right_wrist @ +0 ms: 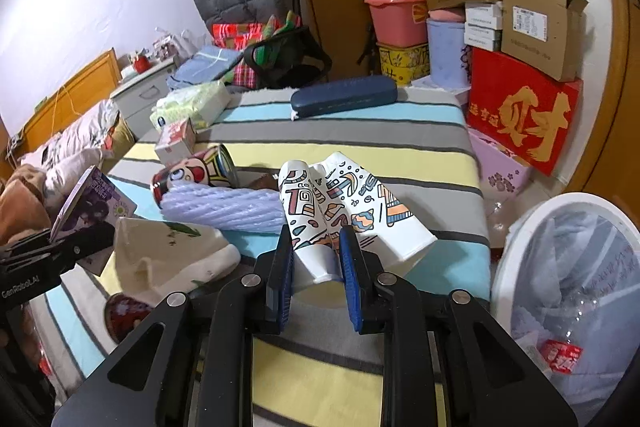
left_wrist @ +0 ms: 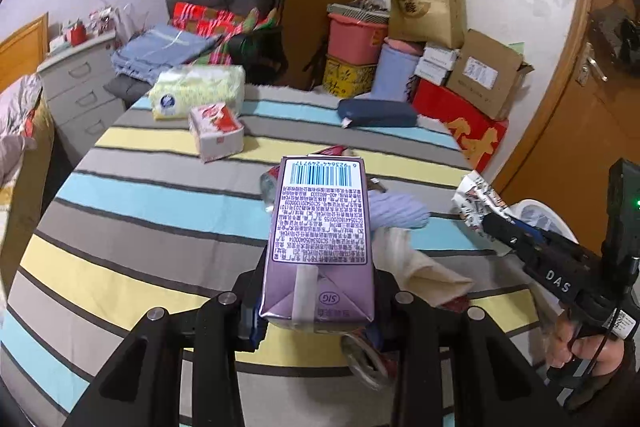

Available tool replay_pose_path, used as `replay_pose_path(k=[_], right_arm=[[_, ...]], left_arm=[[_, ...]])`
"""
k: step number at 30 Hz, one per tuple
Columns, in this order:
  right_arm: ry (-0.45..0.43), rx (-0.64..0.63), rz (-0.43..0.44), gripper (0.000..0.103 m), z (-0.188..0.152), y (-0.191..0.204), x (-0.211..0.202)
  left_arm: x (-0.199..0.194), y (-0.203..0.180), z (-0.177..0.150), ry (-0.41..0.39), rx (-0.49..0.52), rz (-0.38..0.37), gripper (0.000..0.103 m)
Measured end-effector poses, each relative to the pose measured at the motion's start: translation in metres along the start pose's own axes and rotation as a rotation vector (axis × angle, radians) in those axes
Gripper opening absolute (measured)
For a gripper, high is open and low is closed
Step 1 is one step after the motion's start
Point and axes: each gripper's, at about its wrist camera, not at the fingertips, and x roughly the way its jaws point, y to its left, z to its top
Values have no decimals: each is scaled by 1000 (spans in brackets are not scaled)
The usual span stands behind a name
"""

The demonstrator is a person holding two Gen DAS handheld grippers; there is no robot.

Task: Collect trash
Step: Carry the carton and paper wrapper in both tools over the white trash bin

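Observation:
A purple drink carton (left_wrist: 320, 227) with a barcode on top is clamped between the fingers of my left gripper (left_wrist: 318, 303), lifted over the striped table (left_wrist: 140, 195). My right gripper (right_wrist: 316, 259) is shut on a crushed patterned paper cup (right_wrist: 340, 211), its blue pads (right_wrist: 352, 267) pressing the cup's white base. From the left wrist view the cup (left_wrist: 476, 199) hangs beside a white trash bin (left_wrist: 536, 211). The bin (right_wrist: 516, 227) stands right of the table, lined with a bag holding wrappers. A cartoon-printed can (right_wrist: 200, 171) lies on the table.
A lilac knit piece (right_wrist: 224, 207), a cream cloth (right_wrist: 172, 255) and a red can (right_wrist: 124, 311) lie near the table's front. Tissue packs (left_wrist: 200, 91), a small carton box (left_wrist: 216, 135) and a navy case (left_wrist: 376, 113) sit farther back. Stacked boxes (right_wrist: 524, 115) line the right wall.

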Motion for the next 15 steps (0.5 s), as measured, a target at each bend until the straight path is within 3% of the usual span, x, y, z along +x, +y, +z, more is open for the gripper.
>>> replay_pose_path(k=[15], right_arm=[[-127,67,-66,23,-7,-18,-58]], left_arm=[[-37,-74,-1,-71,125,-86,38]])
